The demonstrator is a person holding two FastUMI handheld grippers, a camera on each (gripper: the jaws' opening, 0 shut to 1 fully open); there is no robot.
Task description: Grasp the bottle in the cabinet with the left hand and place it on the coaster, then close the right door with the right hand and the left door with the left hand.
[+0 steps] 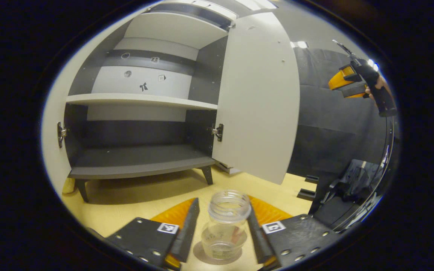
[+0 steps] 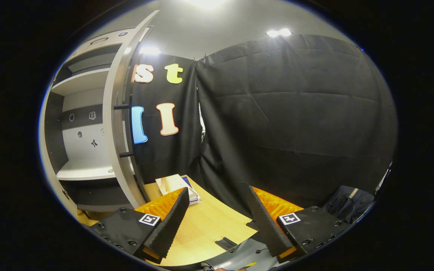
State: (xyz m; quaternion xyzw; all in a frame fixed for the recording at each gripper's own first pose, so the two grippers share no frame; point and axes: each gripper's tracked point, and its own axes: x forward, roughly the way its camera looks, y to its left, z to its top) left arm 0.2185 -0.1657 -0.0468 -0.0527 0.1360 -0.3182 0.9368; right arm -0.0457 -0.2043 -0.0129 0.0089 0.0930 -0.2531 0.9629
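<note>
Both doors (image 1: 256, 98) wait open while the bottle (image 1: 226, 226) stands on the coaster (image 1: 202, 256) before the cabinet (image 1: 141, 113), between the left gripper's (image 1: 220, 233) spread fingers, apparently untouched.

Right gripper (image 2: 217, 222) fingers spread, nothing between, above wooden table (image 2: 205, 229). Open cabinet (image 2: 85, 124) at left, right door (image 2: 117, 124) edge-on. Books (image 2: 177, 186) behind door.

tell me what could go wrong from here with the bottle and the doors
1. The bottle stands on the coaster between the left gripper fingers with gaps either side; it is light, clear and uncapped, so a crooked withdrawal could clip and tip it.
2. The right door hangs wide open; closing it may knock the books beside the cabinet.
3. The right gripper is open over the table edge, away from the door.
</note>
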